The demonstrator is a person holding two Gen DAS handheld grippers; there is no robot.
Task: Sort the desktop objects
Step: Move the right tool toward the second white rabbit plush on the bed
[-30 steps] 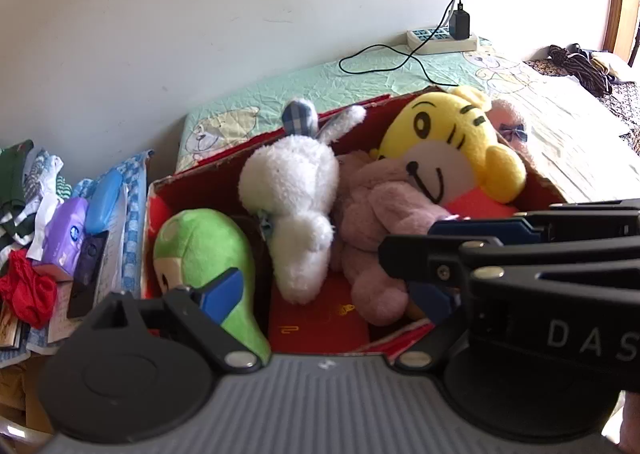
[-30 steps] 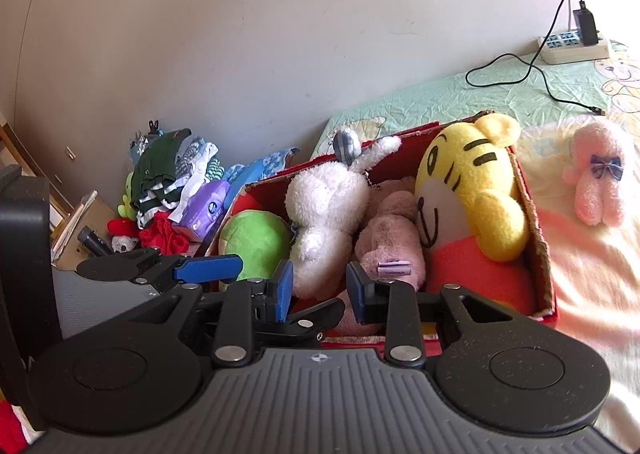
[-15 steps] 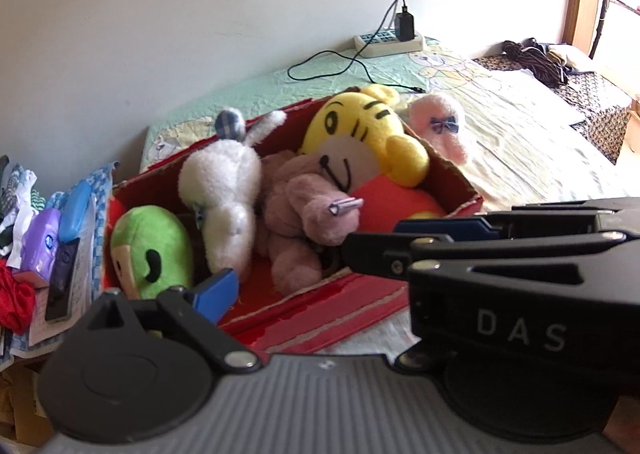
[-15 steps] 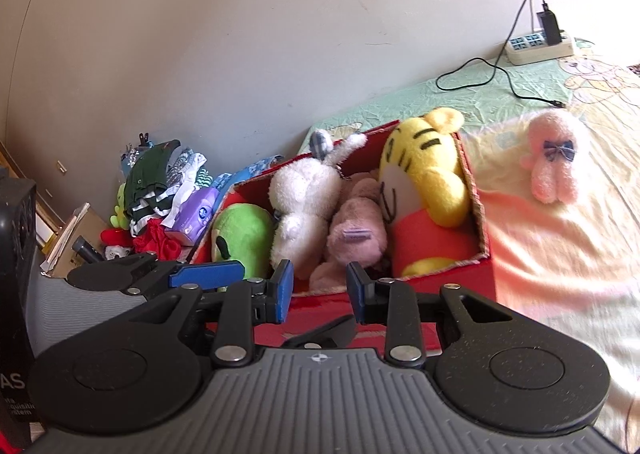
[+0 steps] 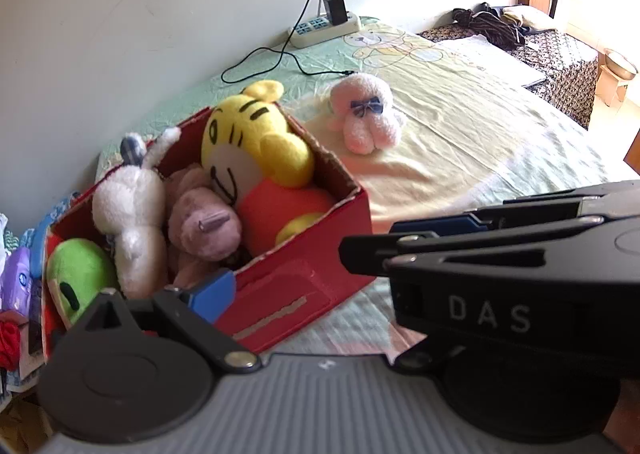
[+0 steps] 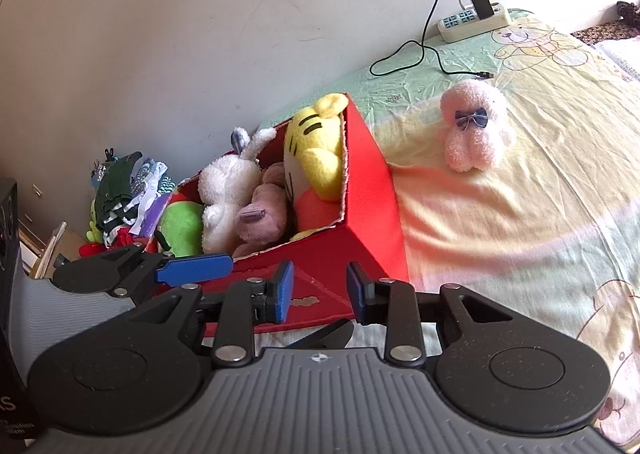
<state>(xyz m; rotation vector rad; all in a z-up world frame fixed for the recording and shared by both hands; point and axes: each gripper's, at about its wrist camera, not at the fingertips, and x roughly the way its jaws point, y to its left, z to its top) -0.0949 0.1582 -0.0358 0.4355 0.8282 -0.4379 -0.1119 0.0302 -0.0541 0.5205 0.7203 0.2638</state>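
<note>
A red cardboard box [image 6: 372, 189] sits on the bed near the wall, its torn top edge showing raw brown board. It is packed with 4 soft toys in a row: a smooth green plush [image 6: 182, 223] at the left end, a fluffy white rabbit [image 6: 224, 193] with a checked ear, a dusky mauve plush [image 6: 262, 215] with a small tag, and a big yellow tiger [image 6: 316, 157] with black stripes and an orange body at the right end. The fifth toy, a pink plush [image 6: 474, 129] of nubby, towel-like pile with a dark blue bow, lies alone on the bed sheet [image 6: 540, 189] to the right of the box, apart from it.

The sheet is thin, creased cotton, pale green and yellow with cartoon bears. A white power strip [image 6: 472, 19] with a black charger rests at the far edge by the wall, its cable looping across the sheet.

The right gripper [image 6: 320, 294] hovers near the front of the box, its blue-padded fingers parted and holding nothing. The left gripper [image 5: 304, 266] has one blue pad [image 5: 210, 294] in front of the box and the other far off to the right, spread wide and empty. Crumpled clothes [image 6: 124, 189] pile up left of the box.
</note>
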